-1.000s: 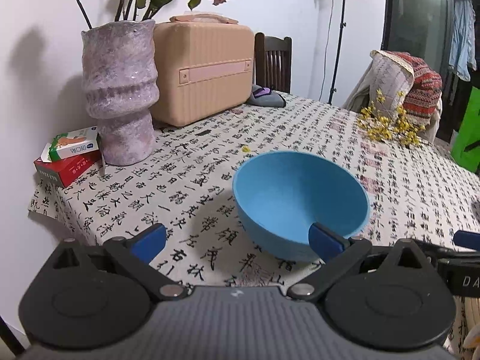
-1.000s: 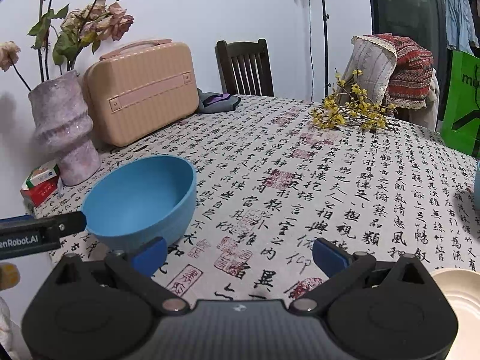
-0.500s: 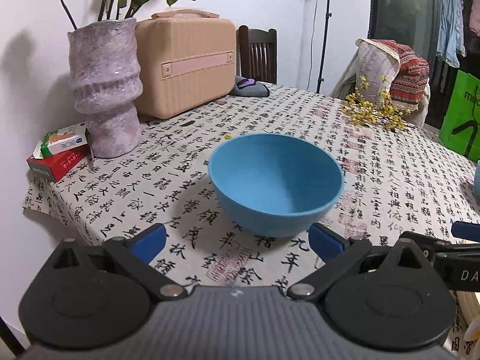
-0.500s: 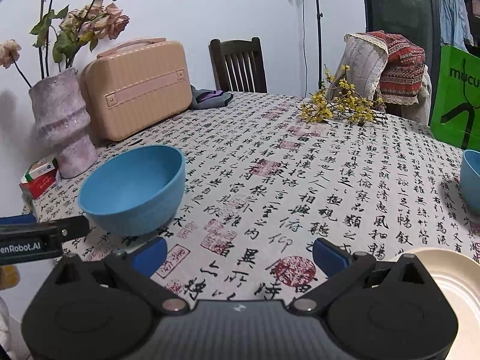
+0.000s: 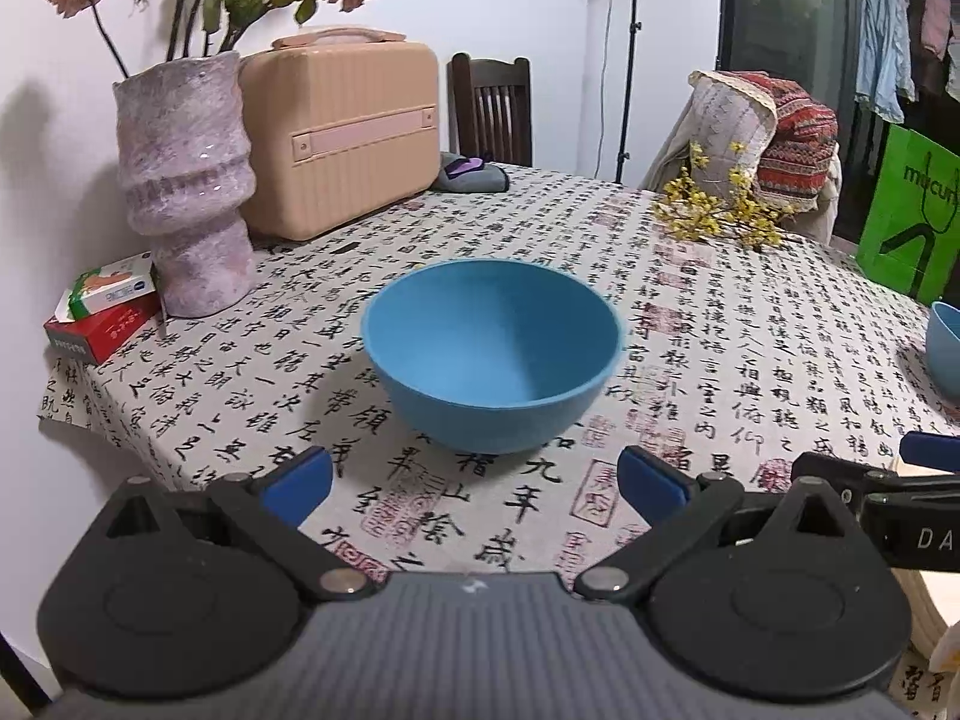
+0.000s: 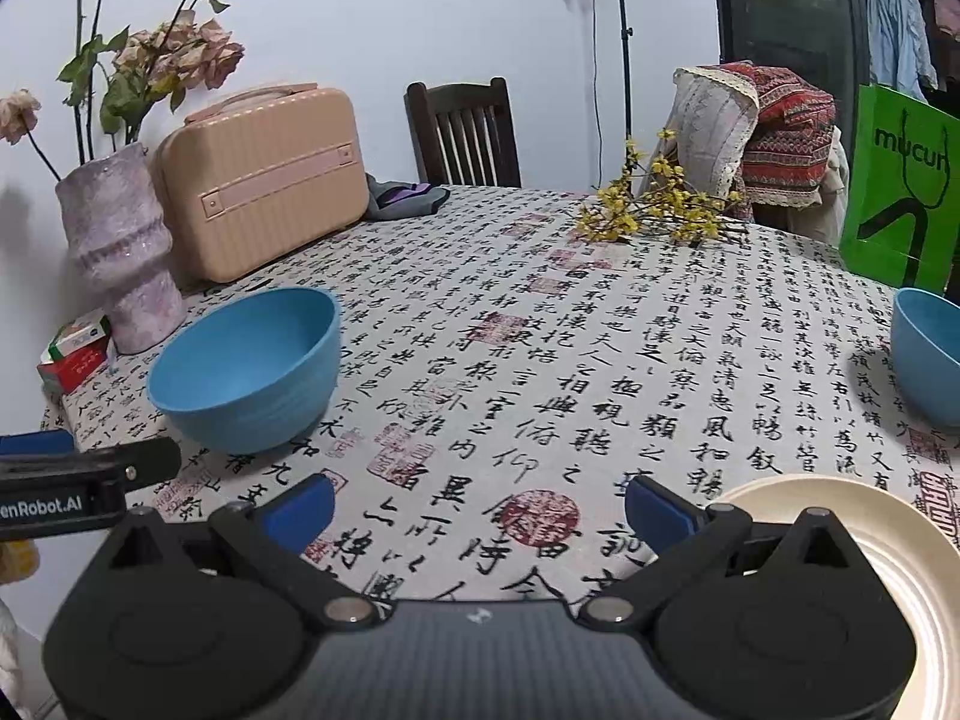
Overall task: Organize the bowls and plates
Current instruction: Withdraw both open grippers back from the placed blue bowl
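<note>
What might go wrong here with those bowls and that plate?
The near blue bowl sits free on the tablecloth, ahead of the open left gripper; a clumsy grab could shove it toward the vase. The cream plate lies low beside the open right gripper, so its fingers may snag the cloth. The second blue bowl is near the edge of view.

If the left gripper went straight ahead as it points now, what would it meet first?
Probably the blue bowl: it sits directly ahead of the open left gripper, centred between its fingers, nothing between. Depth is unclear.
</note>
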A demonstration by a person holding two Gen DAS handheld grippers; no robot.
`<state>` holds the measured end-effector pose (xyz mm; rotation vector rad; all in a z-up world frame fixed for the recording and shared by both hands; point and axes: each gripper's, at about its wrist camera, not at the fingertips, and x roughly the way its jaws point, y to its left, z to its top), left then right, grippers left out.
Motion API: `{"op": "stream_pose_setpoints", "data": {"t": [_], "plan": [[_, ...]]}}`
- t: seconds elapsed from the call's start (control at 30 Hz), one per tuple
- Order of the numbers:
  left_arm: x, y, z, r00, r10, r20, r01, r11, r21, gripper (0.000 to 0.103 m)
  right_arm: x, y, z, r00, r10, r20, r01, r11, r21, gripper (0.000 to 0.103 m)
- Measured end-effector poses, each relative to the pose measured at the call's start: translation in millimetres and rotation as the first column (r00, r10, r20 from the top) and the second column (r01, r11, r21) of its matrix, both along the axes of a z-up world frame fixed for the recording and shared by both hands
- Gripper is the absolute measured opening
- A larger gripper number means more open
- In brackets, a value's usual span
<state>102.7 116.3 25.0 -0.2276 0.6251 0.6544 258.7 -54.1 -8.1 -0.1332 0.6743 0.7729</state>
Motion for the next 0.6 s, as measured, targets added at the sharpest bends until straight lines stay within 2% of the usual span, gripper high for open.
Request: {"op": "stream_pose_setpoints", "data": {"t": [0.6], "plan": [[34.4, -32.4, 2.6, 0.995, -0.099, 0.016, 0.099, 0.995, 0.004, 0.103, 19.4, -41.8, 6.7, 0.997, -0.08, 0.021, 0.08, 0.997, 0.0, 0.103]]}}
